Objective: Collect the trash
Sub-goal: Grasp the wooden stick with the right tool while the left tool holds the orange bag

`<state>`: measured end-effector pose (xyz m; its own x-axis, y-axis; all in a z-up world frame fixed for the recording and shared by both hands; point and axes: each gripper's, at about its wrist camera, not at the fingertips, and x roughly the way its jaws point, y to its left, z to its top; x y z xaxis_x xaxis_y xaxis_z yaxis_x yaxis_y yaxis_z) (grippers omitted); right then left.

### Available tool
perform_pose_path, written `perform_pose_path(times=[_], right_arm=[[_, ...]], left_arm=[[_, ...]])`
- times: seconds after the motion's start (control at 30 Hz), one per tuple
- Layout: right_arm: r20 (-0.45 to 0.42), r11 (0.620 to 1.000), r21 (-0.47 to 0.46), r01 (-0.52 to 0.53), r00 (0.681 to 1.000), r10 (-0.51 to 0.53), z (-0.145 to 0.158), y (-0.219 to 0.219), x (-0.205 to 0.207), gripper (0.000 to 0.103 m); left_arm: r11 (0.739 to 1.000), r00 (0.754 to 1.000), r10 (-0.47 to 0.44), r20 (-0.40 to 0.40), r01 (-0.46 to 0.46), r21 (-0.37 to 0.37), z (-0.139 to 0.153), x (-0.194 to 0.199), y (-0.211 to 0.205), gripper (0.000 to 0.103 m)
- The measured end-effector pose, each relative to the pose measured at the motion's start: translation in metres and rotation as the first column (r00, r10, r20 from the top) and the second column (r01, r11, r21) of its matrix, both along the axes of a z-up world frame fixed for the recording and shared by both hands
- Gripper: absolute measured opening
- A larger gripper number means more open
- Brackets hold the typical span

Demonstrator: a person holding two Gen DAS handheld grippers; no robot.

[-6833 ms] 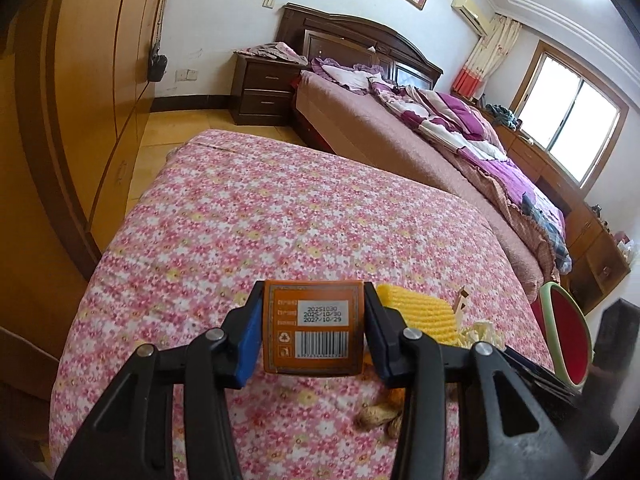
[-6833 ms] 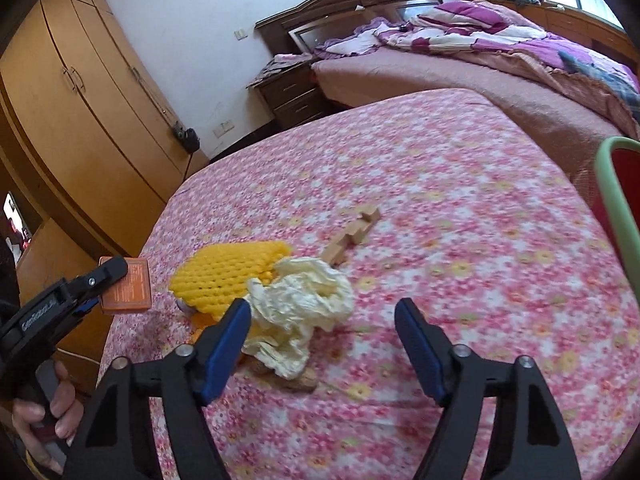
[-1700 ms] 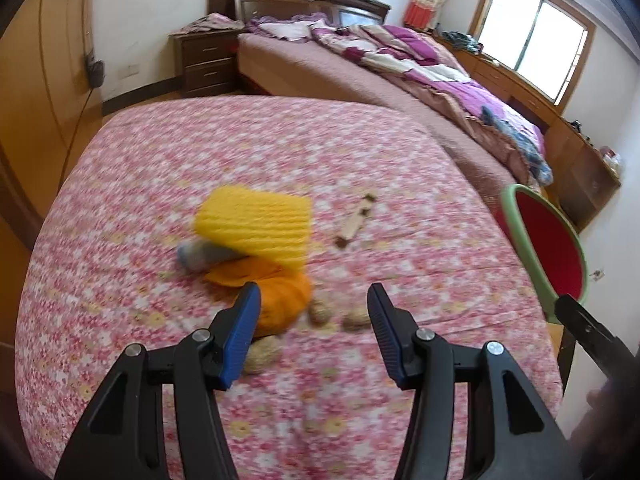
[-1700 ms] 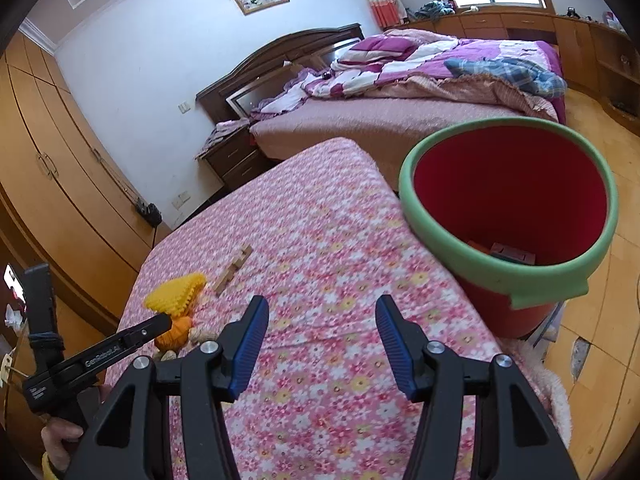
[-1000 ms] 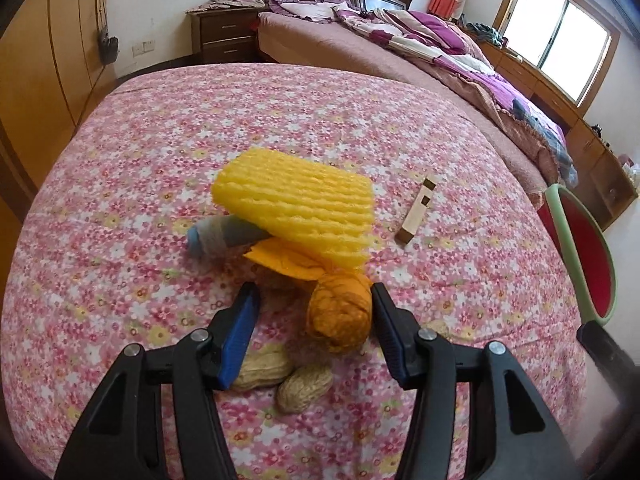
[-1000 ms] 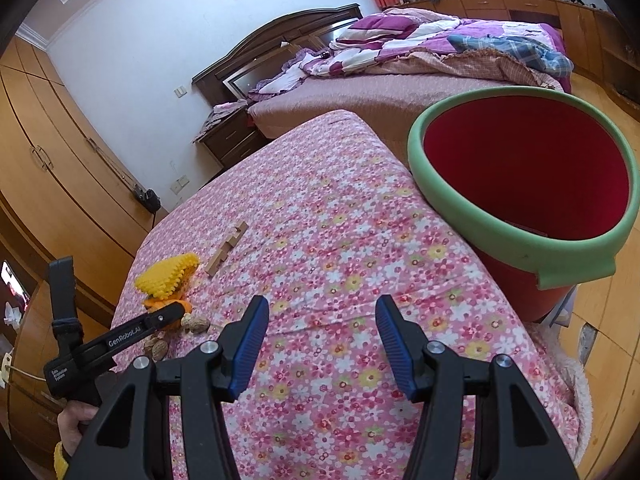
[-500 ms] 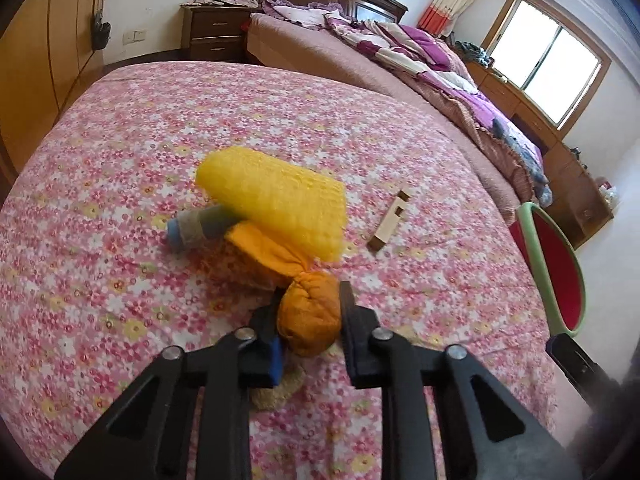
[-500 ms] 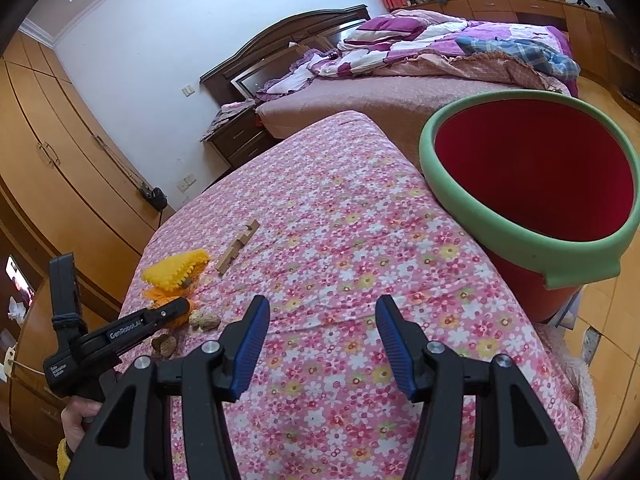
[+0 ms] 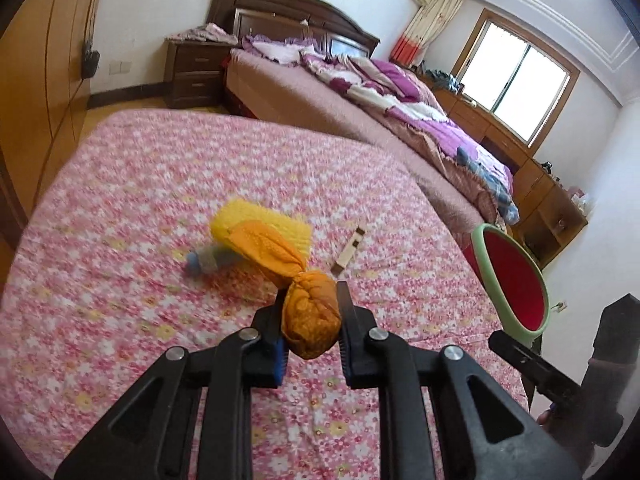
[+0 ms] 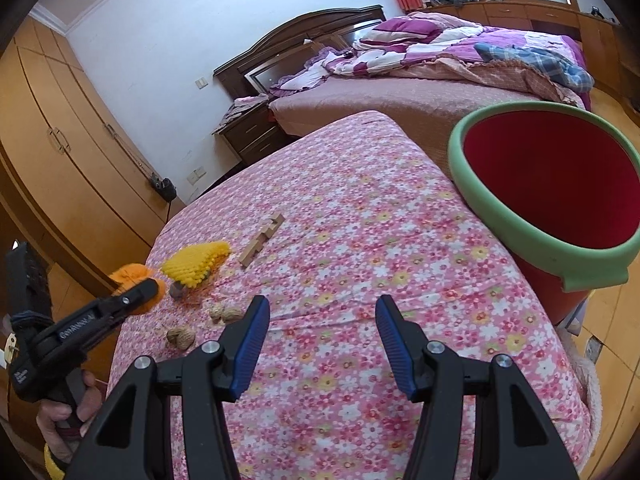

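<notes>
Left claw (image 9: 310, 314) over floral bedspread (image 9: 140, 208)

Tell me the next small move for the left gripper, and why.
Probably carry it right toward the red bin: the left gripper is shut on the orange wad, apparently lifted off the floral cloth, and the bin stands open beyond the table's right edge.

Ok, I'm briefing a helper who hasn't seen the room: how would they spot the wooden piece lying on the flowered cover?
Start at the pink flowered cover, beside the red bin with the green rim. Out on the cover lies a yellow foam net; the wooden piece lies just bin-side of it. It is the only pale, straight, notched strip, unlike the rounded peanuts.
</notes>
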<state>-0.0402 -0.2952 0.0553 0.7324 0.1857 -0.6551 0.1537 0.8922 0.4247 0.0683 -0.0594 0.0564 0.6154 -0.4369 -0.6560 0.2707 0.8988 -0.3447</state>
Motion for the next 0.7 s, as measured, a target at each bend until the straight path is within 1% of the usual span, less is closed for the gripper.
perform_pose_path(times=[0.13, 0.27, 0.37, 0.43, 0.53, 0.7], right_arm=[[0.001, 0.999, -0.019, -0.033, 0.999, 0.033, 0.006, 0.012, 0.009, 0.059], [0.012, 0.997, -0.052, -0.056, 0.998, 0.057, 0.013, 0.026, 0.021, 0.059], [0.011, 0.996, -0.064, -0.067, 0.998, 0.068, 0.015, 0.034, 0.033, 0.059], [0.009, 0.994, -0.083, -0.076, 0.997, 0.077, 0.016, 0.041, 0.043, 0.059], [-0.009, 0.990, -0.106, -0.095, 0.995, 0.095, 0.011, 0.054, 0.063, 0.059], [-0.059, 0.987, -0.110, -0.118, 0.992, 0.112, -0.007, 0.074, 0.095, 0.057]], left_arm=[[0.999, 0.999, 0.016, 0.032, -0.017, 0.027, 0.010, 0.004, 0.010, 0.020], [0.998, 0.998, 0.055, 0.041, -0.057, 0.042, 0.015, 0.017, 0.026, 0.020], [0.991, 0.993, 0.095, 0.064, -0.100, 0.089, 0.016, 0.028, 0.037, 0.020], [0.986, 0.991, 0.120, 0.067, -0.126, 0.110, 0.012, 0.037, 0.045, 0.020], [0.981, 0.987, 0.153, 0.051, -0.158, 0.113, 0.004, 0.049, 0.058, 0.020], [0.979, 0.983, 0.184, 0.019, -0.185, 0.085, -0.013, 0.060, 0.072, 0.020]])
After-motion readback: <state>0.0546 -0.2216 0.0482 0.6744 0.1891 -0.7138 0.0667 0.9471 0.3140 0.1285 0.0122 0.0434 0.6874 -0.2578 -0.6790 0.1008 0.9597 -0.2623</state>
